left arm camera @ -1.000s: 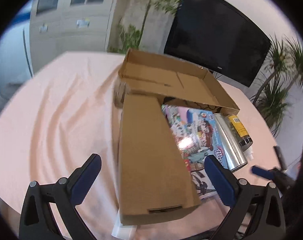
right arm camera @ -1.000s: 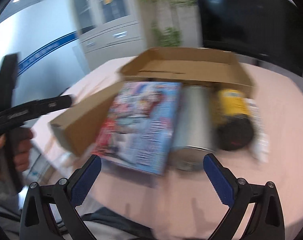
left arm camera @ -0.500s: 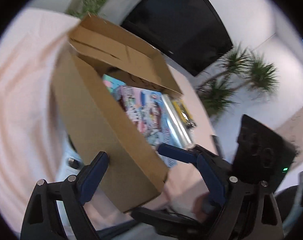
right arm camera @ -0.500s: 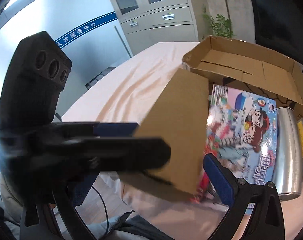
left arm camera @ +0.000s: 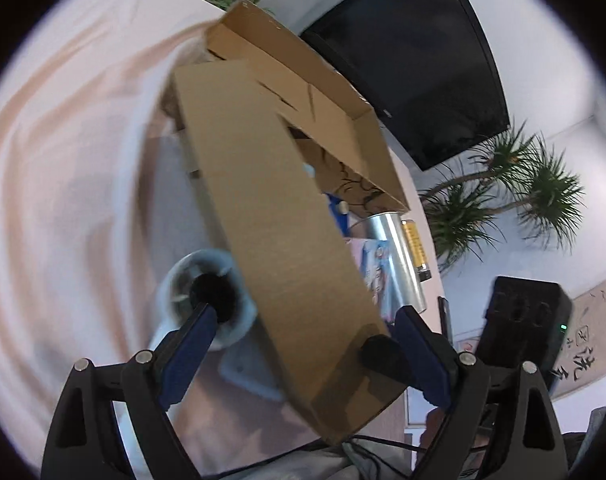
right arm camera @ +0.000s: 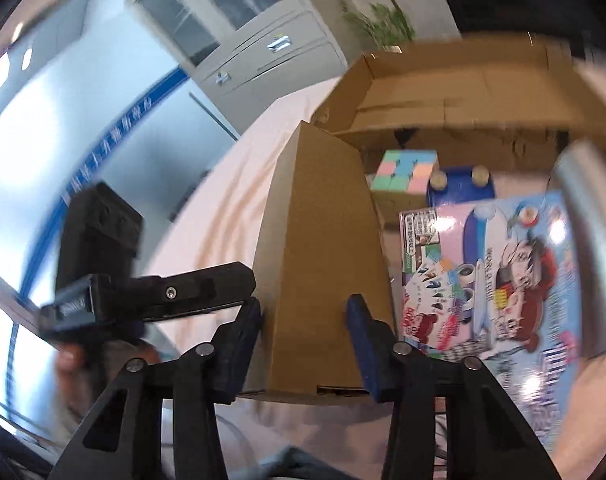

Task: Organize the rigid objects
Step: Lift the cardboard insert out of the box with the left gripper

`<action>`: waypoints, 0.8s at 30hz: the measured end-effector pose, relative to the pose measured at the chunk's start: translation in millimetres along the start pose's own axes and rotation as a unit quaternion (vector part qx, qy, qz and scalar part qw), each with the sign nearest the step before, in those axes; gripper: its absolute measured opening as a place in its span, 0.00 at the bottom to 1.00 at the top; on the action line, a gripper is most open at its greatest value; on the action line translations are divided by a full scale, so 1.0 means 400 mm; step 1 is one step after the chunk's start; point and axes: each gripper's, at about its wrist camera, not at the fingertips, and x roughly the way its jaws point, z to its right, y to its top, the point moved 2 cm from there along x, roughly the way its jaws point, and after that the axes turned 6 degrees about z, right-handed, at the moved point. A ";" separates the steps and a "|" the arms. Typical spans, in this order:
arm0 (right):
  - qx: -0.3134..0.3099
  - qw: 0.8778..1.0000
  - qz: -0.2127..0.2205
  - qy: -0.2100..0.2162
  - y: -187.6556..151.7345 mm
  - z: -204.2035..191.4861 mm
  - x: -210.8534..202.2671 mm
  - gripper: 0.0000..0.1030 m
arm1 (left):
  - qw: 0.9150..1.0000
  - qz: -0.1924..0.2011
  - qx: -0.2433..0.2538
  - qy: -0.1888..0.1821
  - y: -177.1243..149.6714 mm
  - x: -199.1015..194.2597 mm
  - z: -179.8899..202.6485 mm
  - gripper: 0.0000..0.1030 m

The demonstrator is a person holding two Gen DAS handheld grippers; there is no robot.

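Left wrist view is showing my left claw (left arm camera: pixel 303 344) spread wide around the raised cardboard flap (left arm camera: pixel 271 216) of the box (left arm camera: pixel 335 120), its blue pads (left arm camera: pixel 189 342) standing clear of the board on either side (nothing pinched there). Beneath the flap a pale round cup-like thing (left arm camera: pixel 207 292) is lying on the pink tablecloth (left arm camera: pixel 63 168), too blurred for me to name. Beyond the box a big black screen (left arm camera: pixel 415 52) is hanging against a white wall, with spiky potted palms (left arm camera: pixel 515 196) beside it and a calligraphy sheet (left arm camera: pixel 583 336) lower right. A silver can (left arm camera: pixel 395 248) and a yellow-labelled bottle (left arm camera: pixel 417 248) are peeking out past the flap's edge. Right wrist view is giving me my right claw (right arm camera: pixel 307 344) straddling the near end of that same flap (right arm camera: pixel 323 248), its pads sitting very close to the board; whether they are actually pressing it I cannot tell. The left claw (right arm camera: pixel 155 292) is appearing there as a black bar touching the flap's left side. Inside the box a colourful picture book (right arm camera: pixel 491 280) is lying flat, with a pastel puzzle cube (right arm camera: pixel 407 172) and a blue item (right arm camera: pixel 459 192) behind it. Grey cabinets (right arm camera: pixel 243 40) and a wall with a blue stripe (right arm camera: pixel 115 136) are filling the room behind the cloth (right arm camera: pixel 223 216).
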 end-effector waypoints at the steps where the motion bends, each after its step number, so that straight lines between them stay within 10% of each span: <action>1: 0.019 1.000 0.001 0.009 0.004 0.025 0.009 0.41 | 1.000 -0.003 0.001 -0.011 0.006 0.015 0.009 0.87; 4: 0.041 0.999 -0.004 0.020 0.009 0.067 0.013 0.45 | 1.000 -0.014 0.023 -0.015 0.022 0.061 0.055 0.70; 11: -0.028 0.998 0.005 -0.059 0.008 0.067 -0.030 0.82 | 0.994 -0.022 0.100 -0.046 0.037 0.101 0.174 0.67; 15: -0.066 0.993 0.008 -0.101 0.004 0.058 -0.060 0.82 | 0.994 -0.021 0.096 -0.049 0.038 0.121 0.189 0.67; 18: -0.101 0.984 0.001 -0.144 0.003 0.050 -0.048 0.57 | 0.996 0.001 0.085 -0.008 0.022 0.101 0.167 0.67; 24: -0.030 0.995 -0.011 -0.097 0.009 0.089 -0.031 0.56 | 0.997 0.033 0.038 0.063 -0.062 0.008 0.089 0.67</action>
